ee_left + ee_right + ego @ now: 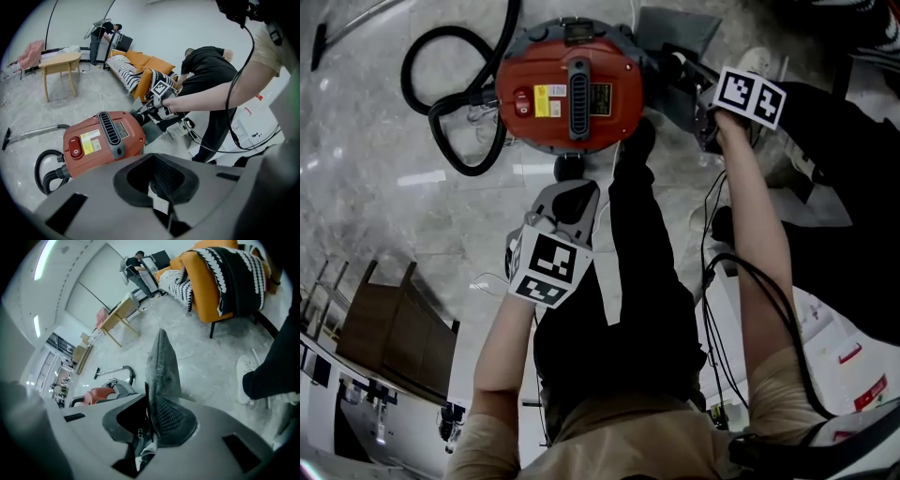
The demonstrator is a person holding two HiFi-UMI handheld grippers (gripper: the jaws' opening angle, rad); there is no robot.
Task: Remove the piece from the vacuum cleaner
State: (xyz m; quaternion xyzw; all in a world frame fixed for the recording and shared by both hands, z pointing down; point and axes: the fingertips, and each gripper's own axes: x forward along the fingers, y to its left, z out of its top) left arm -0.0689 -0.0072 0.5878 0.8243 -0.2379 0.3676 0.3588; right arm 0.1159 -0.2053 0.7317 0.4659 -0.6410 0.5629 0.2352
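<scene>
Right gripper (151,414) jaws clamp grey piece (161,366) edge-on, right of red vacuum (570,89); left gripper (567,202) near, jaws closed, empty.

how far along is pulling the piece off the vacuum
Done: the right gripper has its fingers clamped on the grey piece beside the vacuum. In hand: working it off; I can't tell if it is free. Left: carrying it clear. The left gripper hangs empty.

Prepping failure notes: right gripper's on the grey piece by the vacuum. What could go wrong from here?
1. The right gripper pinches the grey piece by one thin edge; it may twist out.
2. The left gripper holds nothing, so the vacuum cleaner is unbraced and may drag along.
</scene>
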